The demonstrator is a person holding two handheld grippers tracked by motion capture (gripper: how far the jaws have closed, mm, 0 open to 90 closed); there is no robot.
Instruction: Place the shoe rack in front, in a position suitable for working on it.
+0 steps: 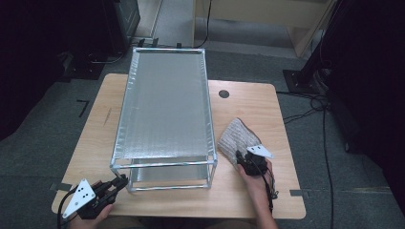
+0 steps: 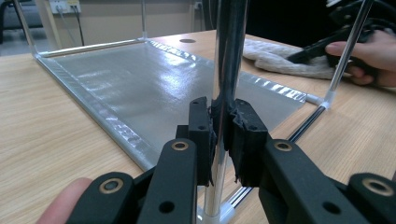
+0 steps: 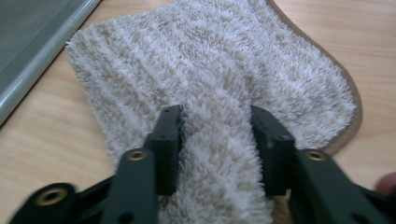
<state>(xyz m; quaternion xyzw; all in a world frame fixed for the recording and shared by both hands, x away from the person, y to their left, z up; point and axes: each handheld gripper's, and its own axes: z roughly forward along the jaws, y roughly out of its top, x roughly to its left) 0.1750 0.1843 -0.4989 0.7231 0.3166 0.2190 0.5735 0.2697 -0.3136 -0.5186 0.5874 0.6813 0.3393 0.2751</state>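
Left claw [image 2: 219, 135] is clamped tight on the near-left upright post [image 2: 223, 70] of the metal rack frame [image 1: 165, 112], low down near the table [image 1: 95, 124]. Looks like a steadying grip: holding the post keeps the light frame from sliding or tipping while the other hand works. In the high view the left claw [image 1: 112, 185] sits at the near-left corner of the frame, hand behind it at the table's near edge.

The rack is a thin tube skeleton with a silvery sheet stretched across the top tier [image 1: 165, 105] and another on the bottom [image 2: 154, 88], standing lengthwise down the middle of the table, near to far.

Right claw [image 3: 217, 140] is half open, jaws down over a raised fold of the towel [image 3: 219, 74], one jaw each side of the ridge. Pads look close to or brushing the pile, but no clear pinch yet, so not holding. Towel is beige terry with a darker hem, lying crumpled flat on the table just right of the rack's near-right corner, touching or nearly touching the frame's base. High view puts the right claw [image 1: 246, 160] at the towel's near end [image 1: 236, 136].

Likely step: grab the towel by the bunched ridge, since a fold gives the jaws something to bite. Probably headed for the rack, which is why the left keeps it braced.
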